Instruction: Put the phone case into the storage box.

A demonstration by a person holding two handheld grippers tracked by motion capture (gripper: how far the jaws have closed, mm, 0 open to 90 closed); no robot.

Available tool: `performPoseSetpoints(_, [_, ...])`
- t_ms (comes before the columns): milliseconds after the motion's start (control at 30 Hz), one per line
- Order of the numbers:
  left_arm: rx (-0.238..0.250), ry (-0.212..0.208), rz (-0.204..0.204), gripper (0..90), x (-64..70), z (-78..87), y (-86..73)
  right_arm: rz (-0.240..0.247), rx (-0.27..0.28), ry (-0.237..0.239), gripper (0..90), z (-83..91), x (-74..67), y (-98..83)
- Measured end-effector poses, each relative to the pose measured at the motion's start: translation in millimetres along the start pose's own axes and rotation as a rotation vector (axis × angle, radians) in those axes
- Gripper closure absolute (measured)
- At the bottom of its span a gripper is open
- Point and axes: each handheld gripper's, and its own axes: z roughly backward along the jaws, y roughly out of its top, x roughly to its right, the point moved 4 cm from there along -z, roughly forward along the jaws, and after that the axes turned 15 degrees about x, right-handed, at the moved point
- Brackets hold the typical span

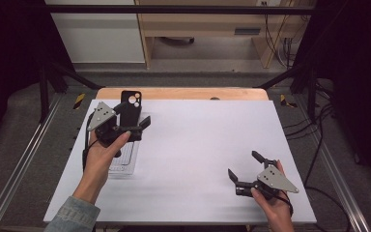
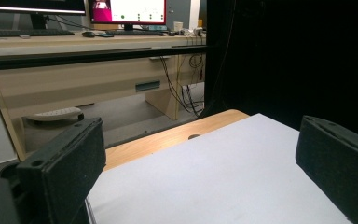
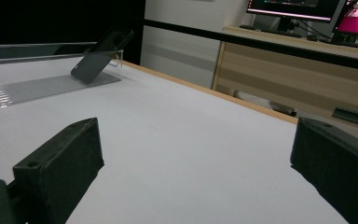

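A black phone (image 1: 131, 107) with its camera cluster upward leans tilted at the far end of a clear acrylic tray (image 1: 127, 162) on the left of the white board (image 1: 198, 145). In the right gripper view the phone (image 3: 100, 53) rests against the tray's (image 3: 28, 88) end wall. My left gripper (image 1: 133, 116) hovers over the tray just in front of the phone, open and holding nothing; in its own view the gripper (image 2: 200, 172) frames bare board. At the board's near right, my right gripper (image 1: 244, 165) is open and empty, as its own view (image 3: 191, 172) confirms.
The board lies on a wooden table (image 1: 183, 93) whose far edge shows a small hole (image 2: 193, 136). Black frame bars and cables flank both sides. A desk with monitors (image 2: 128, 10) stands beyond the table.
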Motion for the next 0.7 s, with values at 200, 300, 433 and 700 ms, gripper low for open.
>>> performPoseSetpoints(200, [0.003, 0.0, -0.032, 1.2, 0.9, 5.7, 3.7, 0.002, -0.001, 0.0, 2.6, -0.2, -0.2, -0.1])
performPoseSetpoints(300, [0.014, 0.002, -0.032, 1.1, 0.8, 8.5, 6.0, -0.001, 0.001, 0.002, 2.6, -0.1, -0.2, -0.2])
performPoseSetpoints(433, [0.022, -0.001, -0.034, 1.1, 2.3, 13.0, 7.0, -0.004, 0.001, 0.0, 2.6, 0.1, 0.3, -0.3])
performPoseSetpoints(700, [0.034, -0.004, -0.065, 1.1, 5.7, 22.8, 9.9, 0.006, -0.004, 0.002, 2.8, -0.2, -0.6, -0.3])
